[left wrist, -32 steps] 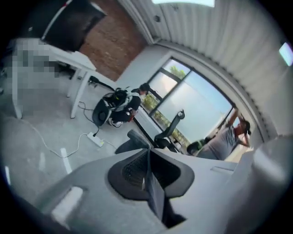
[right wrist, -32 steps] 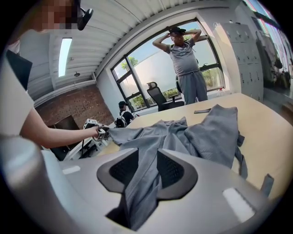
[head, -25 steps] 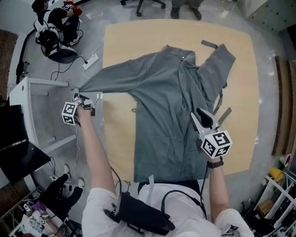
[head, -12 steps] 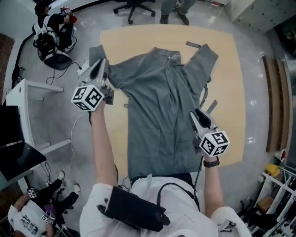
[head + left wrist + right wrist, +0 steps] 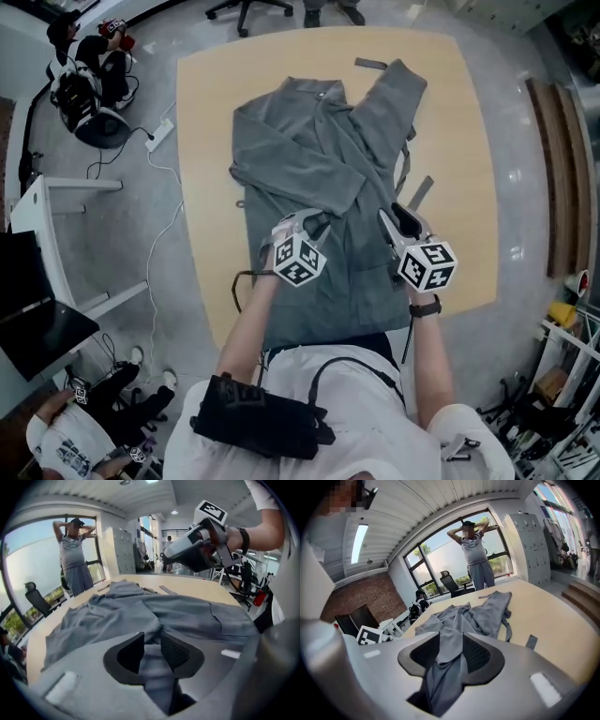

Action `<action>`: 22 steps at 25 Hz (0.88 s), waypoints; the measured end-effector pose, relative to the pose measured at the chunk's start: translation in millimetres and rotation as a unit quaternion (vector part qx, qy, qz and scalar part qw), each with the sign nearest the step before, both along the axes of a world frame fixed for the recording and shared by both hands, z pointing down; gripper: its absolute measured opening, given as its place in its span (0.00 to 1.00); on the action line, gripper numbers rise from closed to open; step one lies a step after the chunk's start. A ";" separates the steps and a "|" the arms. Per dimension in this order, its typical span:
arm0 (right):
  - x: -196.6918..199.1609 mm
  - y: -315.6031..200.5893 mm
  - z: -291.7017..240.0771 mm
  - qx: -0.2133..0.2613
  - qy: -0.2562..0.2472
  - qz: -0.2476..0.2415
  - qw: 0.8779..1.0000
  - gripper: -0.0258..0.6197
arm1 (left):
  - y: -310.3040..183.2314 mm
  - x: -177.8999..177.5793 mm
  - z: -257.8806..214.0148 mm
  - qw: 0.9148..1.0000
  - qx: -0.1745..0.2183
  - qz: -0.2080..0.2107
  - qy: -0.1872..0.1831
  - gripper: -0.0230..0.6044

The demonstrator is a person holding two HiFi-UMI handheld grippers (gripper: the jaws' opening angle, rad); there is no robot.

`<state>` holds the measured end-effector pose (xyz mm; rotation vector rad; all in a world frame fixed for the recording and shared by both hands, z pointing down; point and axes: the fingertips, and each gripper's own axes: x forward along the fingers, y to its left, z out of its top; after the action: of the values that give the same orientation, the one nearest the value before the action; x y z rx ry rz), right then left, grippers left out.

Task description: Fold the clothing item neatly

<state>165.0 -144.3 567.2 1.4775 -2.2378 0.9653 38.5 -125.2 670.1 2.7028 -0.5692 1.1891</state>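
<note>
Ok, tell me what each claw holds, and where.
Right claw: shut on a pinched fold at the front of the grey shirt. Left claw: jaws have just been opening; the sleeve end lies loose between them.

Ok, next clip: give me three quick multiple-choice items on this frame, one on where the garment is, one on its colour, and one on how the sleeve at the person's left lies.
1. Where does the garment lie?
A. on the floor
B. on the wooden table
C. over a chair

2. What colour is the garment?
A. red
B. white
C. grey

3. How does the sleeve at the person's left lie?
A. folded across the garment's front
B. hanging off the side edge
C. rolled into a ball

Key:
1 B: the head view shows the cloth spread on the light wood top.
2 C: it looks grey in the head view and in both gripper views.
3 A: the sleeve runs slantwise from the shoulder over the front.
</note>
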 end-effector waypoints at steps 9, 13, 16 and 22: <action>-33.1 -48.9 105.0 -0.051 0.143 -0.091 0.984 0.30 | -10.3 11.7 -0.4 0.998 0.011 -0.066 -0.012 0.23; -42.0 -78.8 145.4 -0.073 0.212 -0.106 0.969 0.27 | -14.9 37.8 23.9 0.998 -0.008 -0.055 -0.037 0.23; -41.5 -82.0 142.7 -0.069 0.222 -0.092 0.968 0.08 | -9.4 38.2 27.5 0.997 -0.015 -0.069 -0.043 0.04; -25.9 -54.3 76.7 -0.024 0.169 -0.045 0.984 0.08 | 16.3 33.3 -16.2 0.997 -0.009 -0.076 -0.001 0.04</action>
<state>139.1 -198.6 643.9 1.3873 -2.0023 0.6766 71.8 -108.9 653.9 2.5900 -0.7471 1.1525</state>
